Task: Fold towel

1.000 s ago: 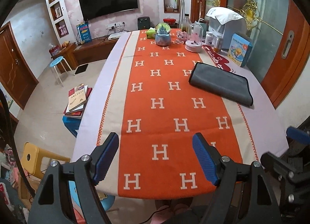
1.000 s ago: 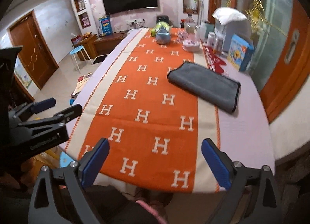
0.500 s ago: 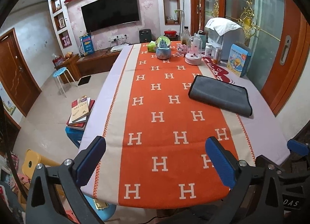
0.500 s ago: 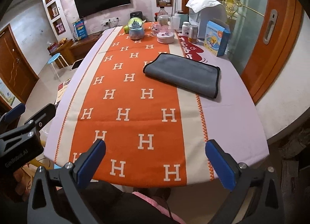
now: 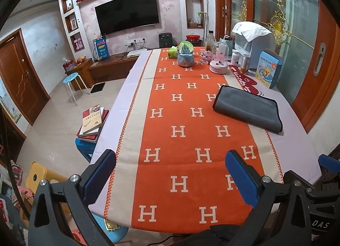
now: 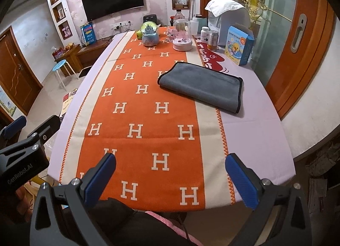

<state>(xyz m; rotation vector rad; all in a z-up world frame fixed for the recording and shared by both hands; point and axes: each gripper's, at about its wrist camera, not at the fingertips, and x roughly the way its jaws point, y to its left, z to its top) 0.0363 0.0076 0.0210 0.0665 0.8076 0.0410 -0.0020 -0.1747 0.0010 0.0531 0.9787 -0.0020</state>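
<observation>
A grey towel [image 5: 248, 108] with a dark hem lies folded flat on the right side of the table, half on the orange H-patterned runner [image 5: 187, 131]. It also shows in the right wrist view [image 6: 201, 85]. My left gripper [image 5: 170, 179] is open and empty, held above the table's near edge. My right gripper [image 6: 170, 179] is open and empty, also over the near edge, well short of the towel. The left gripper's body shows at the left of the right wrist view [image 6: 23, 152].
A snow globe [image 5: 185, 56], a pink dome [image 5: 218, 61], bottles and a blue box [image 5: 268, 69] stand at the table's far end. A stack of books [image 5: 92, 121] sits on a stool left of the table. A blue stool [image 5: 71, 80] stands on the floor.
Both grippers have pulled back and risen, so the table looks farther away. The left jaws have opened wider. The towel has not moved.
</observation>
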